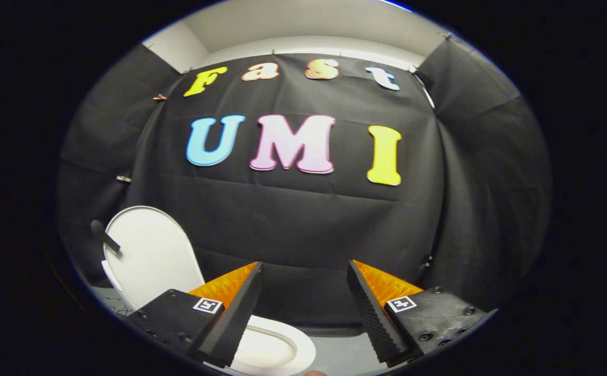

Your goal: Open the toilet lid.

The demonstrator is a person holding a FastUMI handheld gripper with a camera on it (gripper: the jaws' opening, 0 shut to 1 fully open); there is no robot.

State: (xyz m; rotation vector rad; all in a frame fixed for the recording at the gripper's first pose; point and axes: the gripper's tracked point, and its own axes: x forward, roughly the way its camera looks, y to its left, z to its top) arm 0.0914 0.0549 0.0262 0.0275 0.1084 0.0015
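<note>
Toilet lid (149, 256) upright; gripper (303, 282) spread, empty.

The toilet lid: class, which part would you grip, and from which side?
The toilet lid already stands raised, left of the open gripper. Grip its thin rounded top rim from the front, one finger on each face; the broad flat face probably offers no hold.
</note>
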